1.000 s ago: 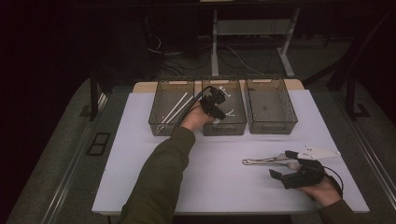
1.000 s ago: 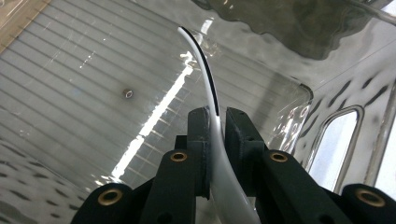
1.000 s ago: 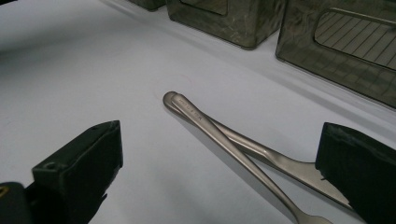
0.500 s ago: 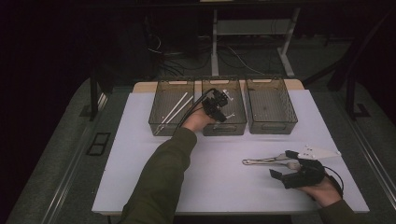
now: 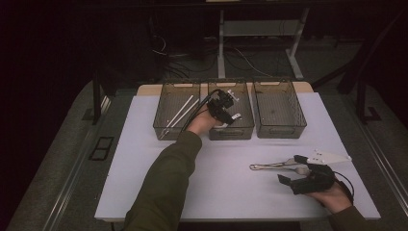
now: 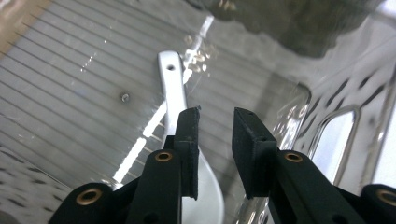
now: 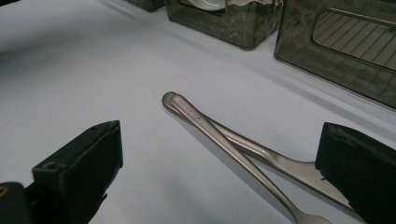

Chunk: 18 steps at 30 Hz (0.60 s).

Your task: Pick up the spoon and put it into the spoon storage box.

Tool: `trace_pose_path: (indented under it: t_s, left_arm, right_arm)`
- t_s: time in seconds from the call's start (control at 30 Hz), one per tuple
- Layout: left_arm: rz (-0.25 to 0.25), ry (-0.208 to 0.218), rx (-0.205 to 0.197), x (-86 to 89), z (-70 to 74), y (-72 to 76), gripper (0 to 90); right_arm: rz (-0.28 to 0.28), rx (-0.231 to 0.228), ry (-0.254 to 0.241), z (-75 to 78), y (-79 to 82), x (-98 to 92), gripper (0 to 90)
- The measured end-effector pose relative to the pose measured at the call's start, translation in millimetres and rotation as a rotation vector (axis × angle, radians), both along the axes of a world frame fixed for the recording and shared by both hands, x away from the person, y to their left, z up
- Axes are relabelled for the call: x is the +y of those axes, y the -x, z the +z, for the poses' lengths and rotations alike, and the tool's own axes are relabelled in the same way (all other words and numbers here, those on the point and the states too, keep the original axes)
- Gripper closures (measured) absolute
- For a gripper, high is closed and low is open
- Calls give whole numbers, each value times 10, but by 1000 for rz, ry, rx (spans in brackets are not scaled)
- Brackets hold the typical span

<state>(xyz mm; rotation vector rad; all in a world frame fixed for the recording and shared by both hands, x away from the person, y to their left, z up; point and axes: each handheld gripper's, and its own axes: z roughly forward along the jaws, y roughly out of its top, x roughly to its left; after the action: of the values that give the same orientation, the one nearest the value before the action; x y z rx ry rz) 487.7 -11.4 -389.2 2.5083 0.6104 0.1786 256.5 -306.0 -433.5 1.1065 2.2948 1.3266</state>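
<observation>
White table sheet [image 5: 144,159] carries three smoky translucent plastic bins in a row at the far side. Left gripper [image 5: 230,107] is held over the middle bin [image 5: 231,132], pointing down into it; in the left gripper view [image 6: 215,137] its two black jaws stand a small gap apart with nothing between the pads, and they have just been opening. White plastic spoon [image 6: 175,88] lies on the ribbed floor of that bin, handle end with a small hole pointing away, bowl end passing under the left-hand jaw; cannot tell whether the jaw touches it, no grip on it. Left bin [image 5: 175,113] holds two long white sticks [image 5: 180,111], lying at a slant, probably chopsticks. Right bin [image 5: 280,110] sits just beside the middle one, nothing distinct readable inside it. Right gripper [image 5: 291,168] rests low at the near right of the table, held in the person's right hand [image 5: 332,197], jaws spread wide and holding nothing. Two metal utensils [image 5: 279,166] lie on the sheet crossed over each other, handles pointing left, their right ends between the wide-open jaws; in the right gripper view the upper one [image 7: 219,135] looks like a fork handle, the lower one [image 7: 280,163] a flatter handle, type not sure. White pointed piece [image 5: 329,156] lies on the sheet just far of the right gripper. Left sleeve [image 5: 168,183] is olive green, reaching from the near edge up to the middle bin.
</observation>
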Motion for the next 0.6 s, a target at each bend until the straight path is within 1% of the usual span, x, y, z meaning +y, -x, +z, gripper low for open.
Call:
trace_pose_path:
  t_s: [0.07,0.1,0.13,0.2,0.23,0.3,0.33,0.37,0.43,0.47,0.5,0.53,0.57,0.6]
  left_arm:
    - [0,27,0,17,37,6,684]
    - [2,37,-5,23,52,14,669]
    - [0,43,-2,31,74,22,647]
    - [-4,66,-4,49,117,41,629]
    - [-8,70,-10,60,144,50,615]
    - [-12,99,-16,79,196,75,590]
    - [-19,110,-26,91,224,84,572]
    - [-4,136,-21,99,248,116,558]
    - [2,185,-29,122,292,162,536]
    - [16,218,-27,131,306,186,519]
    - [-2,205,-29,164,335,193,504]
    - [-3,214,-39,179,349,213,492]
    - [-2,219,-48,193,358,235,479]
    - [14,234,-52,194,360,264,462]
  right_arm:
    - [1,0,-1,0,0,0,7]
    - [1,-4,0,-1,-2,-1,7]
    - [1,-5,1,-1,-4,-1,7]
    - [5,-3,3,1,-10,-3,7]
    - [4,-1,4,1,-12,-1,7]
    - [4,-2,1,2,-15,4,7]
    - [8,-12,3,-1,-22,5,7]
    - [10,-10,4,-2,-23,7,7]
    - [9,-7,6,-6,-23,8,7]
    - [9,-7,4,-6,-23,8,7]
    - [8,-7,4,-3,-21,6,7]
    - [10,-15,5,-4,-25,4,7]
    - [9,-11,2,-5,-20,8,7]
    - [7,-9,4,-5,-18,9,7]
